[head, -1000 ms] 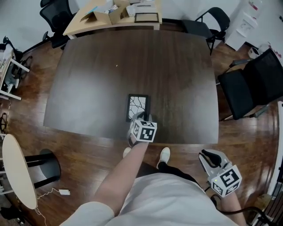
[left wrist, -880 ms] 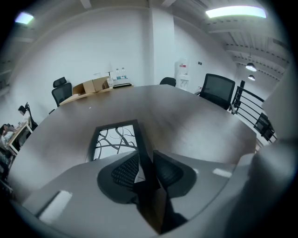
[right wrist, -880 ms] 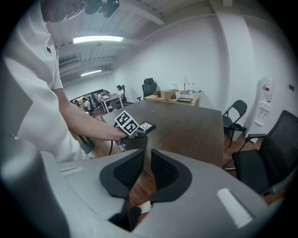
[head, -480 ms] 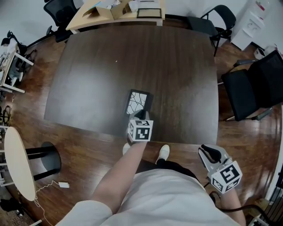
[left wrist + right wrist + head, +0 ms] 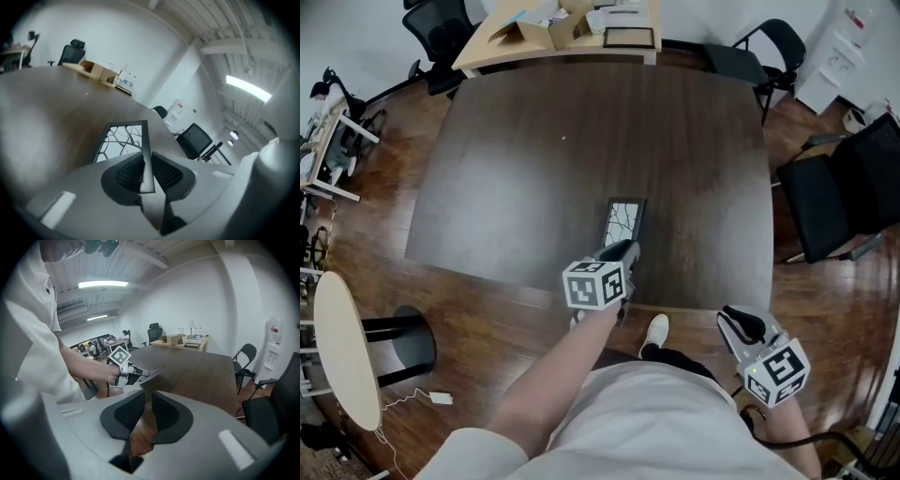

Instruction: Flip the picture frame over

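We held our grey two-jaw left gripper (image 5: pixel 622 251) forward on a bare, outstretched left forearm (image 5: pixel 567 370), its jaws pinched on the thin edge of the black picture frame (image 5: pixel 123 140). Our grey right gripper (image 5: pixel 742 326) hung low at our right side, jaws almost together with nothing between them.

Large dark brown wooden table (image 5: pixel 534 187), roughly square, with rounded corners and gently bowed edges, on a reddish wood floor (image 5: pixel 487 328). Matte top with visible grain and a soft pale sheen toward the left side. Close to the middle of the near edge, a black picture frame (image 5: pixel 625 223) with a branching-line design, tilted rather than flat; contact with the top unclear. Toward the far left corner, a tiny light speck (image 5: pixel 563 138).
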`<move>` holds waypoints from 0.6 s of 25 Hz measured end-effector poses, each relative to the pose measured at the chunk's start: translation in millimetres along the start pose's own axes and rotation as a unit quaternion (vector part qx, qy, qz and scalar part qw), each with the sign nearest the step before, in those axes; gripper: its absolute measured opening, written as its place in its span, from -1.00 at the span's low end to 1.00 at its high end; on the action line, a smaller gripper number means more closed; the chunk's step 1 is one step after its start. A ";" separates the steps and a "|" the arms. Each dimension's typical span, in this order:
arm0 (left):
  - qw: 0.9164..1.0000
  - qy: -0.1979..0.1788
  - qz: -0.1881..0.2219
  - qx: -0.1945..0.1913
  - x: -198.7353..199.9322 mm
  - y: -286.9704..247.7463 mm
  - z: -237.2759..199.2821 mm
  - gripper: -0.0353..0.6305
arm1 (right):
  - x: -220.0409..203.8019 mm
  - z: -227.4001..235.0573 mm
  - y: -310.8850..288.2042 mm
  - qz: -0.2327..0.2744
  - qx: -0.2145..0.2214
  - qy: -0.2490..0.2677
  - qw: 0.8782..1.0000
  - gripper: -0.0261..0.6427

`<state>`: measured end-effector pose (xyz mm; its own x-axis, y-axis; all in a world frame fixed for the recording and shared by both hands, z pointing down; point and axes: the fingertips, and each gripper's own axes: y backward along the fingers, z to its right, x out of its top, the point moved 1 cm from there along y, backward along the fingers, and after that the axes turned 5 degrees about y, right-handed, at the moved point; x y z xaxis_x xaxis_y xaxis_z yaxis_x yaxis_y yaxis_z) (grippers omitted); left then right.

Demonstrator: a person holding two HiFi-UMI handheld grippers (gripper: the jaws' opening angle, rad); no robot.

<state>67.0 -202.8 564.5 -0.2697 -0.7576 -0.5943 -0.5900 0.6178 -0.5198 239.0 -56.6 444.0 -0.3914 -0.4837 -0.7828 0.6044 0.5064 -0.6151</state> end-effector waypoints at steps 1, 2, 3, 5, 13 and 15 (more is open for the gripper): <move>0.999 0.025 0.003 -0.024 0.3 1.4 2.6 -0.71 | 1.7 -3.6 -2.6 -0.002 0.000 0.001 1.000 -0.77; 0.998 0.048 0.007 -0.048 1.1 2.4 4.1 -0.71 | 3.4 -7.0 -5.2 -0.004 0.000 0.002 1.000 -0.77; 0.995 0.071 0.011 -0.073 2.5 3.3 5.1 -0.71 | 5.2 -10.4 -8.0 -0.007 -0.001 0.003 1.000 -0.77; 0.984 0.121 0.019 -0.129 5.6 6.0 6.8 -0.71 | 8.8 -17.8 -13.1 -0.013 -0.005 0.003 1.000 -0.77; 0.891 0.326 0.030 -0.314 20.3 22.3 -5.8 -0.71 | 19.1 -47.0 -23.5 -0.036 -0.028 -0.004 0.999 -0.77; 0.860 0.377 0.033 -0.343 23.0 26.5 -14.5 -0.71 | 21.8 -54.4 -26.6 -0.041 -0.034 -0.007 0.999 -0.77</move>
<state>34.2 -206.9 546.0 -0.5834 -0.8068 0.0931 -0.7951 0.5908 0.1373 176.6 -41.8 438.2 -0.4276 -0.5358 -0.7280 0.5211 0.5120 -0.6829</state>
